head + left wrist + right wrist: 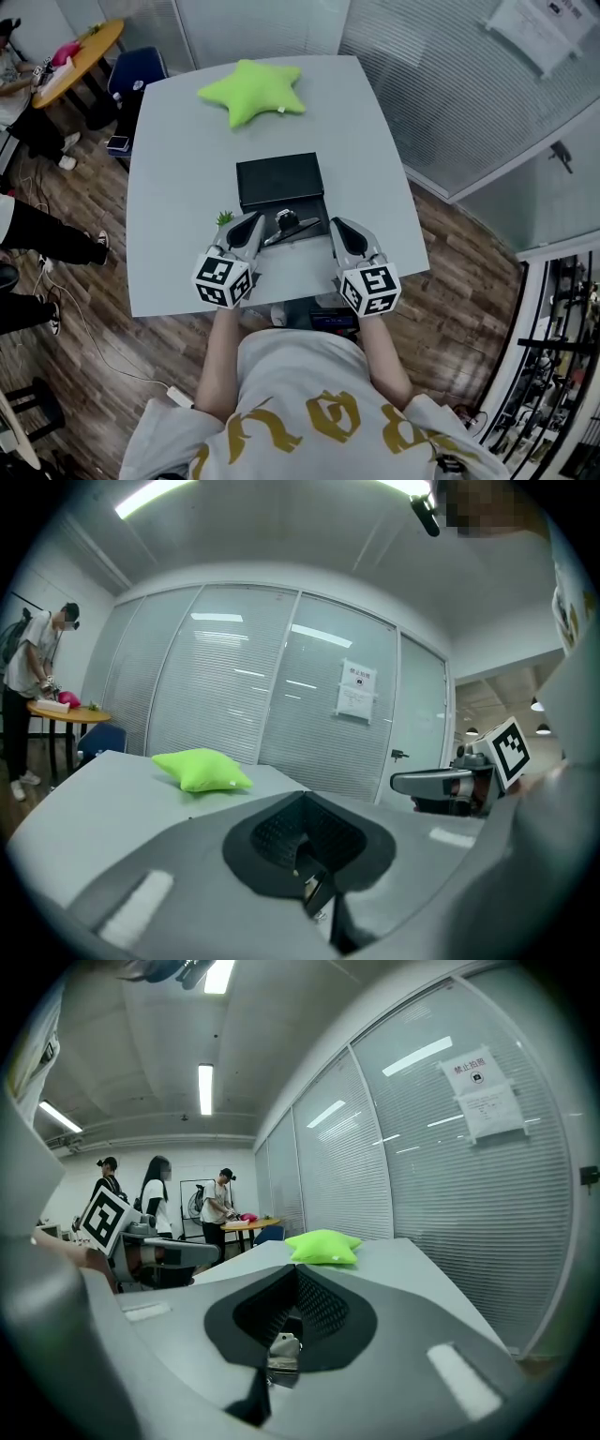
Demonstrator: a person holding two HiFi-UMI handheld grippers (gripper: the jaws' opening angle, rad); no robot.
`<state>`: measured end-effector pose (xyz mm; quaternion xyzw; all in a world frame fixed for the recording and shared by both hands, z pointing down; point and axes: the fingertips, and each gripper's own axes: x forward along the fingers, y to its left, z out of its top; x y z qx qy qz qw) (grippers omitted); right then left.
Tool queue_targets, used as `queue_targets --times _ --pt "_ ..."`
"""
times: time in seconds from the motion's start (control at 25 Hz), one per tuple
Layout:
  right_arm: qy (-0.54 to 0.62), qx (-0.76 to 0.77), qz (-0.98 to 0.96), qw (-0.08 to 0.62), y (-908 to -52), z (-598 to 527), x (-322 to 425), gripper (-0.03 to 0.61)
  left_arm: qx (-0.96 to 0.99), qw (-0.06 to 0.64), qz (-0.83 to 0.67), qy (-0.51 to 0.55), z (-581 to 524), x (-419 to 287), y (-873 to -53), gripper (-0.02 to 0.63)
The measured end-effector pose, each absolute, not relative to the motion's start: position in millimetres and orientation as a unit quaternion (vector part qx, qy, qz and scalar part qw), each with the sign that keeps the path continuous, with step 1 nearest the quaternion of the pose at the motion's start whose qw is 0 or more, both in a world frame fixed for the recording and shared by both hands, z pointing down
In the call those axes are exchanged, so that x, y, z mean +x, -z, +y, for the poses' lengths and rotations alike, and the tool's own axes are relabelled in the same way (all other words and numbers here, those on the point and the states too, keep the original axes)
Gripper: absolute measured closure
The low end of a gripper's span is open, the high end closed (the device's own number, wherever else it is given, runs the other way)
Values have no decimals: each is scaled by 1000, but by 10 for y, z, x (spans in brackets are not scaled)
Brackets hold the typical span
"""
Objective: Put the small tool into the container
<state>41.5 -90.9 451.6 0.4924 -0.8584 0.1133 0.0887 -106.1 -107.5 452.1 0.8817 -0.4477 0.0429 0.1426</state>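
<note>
A black box-shaped container point(279, 178) sits mid-table on the grey table point(169, 187). The small tool point(286, 225), silver and black, lies against the container's near edge, between my two grippers. My left gripper point(253, 225) is just left of the tool, its jaws together and holding nothing. My right gripper point(337, 228) is just right of the tool, also shut and empty. In the left gripper view the left gripper point(302, 797) has its jaws meeting, and the right gripper point(450, 782) shows beside it. In the right gripper view the right gripper point(292, 1269) is likewise closed. Neither gripper view shows the tool.
A green star-shaped pillow point(251, 91) lies at the table's far side. A small green sprig point(224, 217) sits by the left gripper. Glass partitions with blinds point(450, 84) run to the right. At the far left are a round wooden table point(84, 52), a blue chair point(136, 70) and people.
</note>
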Motion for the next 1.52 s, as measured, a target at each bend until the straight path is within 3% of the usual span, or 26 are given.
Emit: queue_targets --times 1.52 --pt "-125 491 -856 102 -4641 -795 307 555 880 162 -441 -67 -927 -1131 -4702 614"
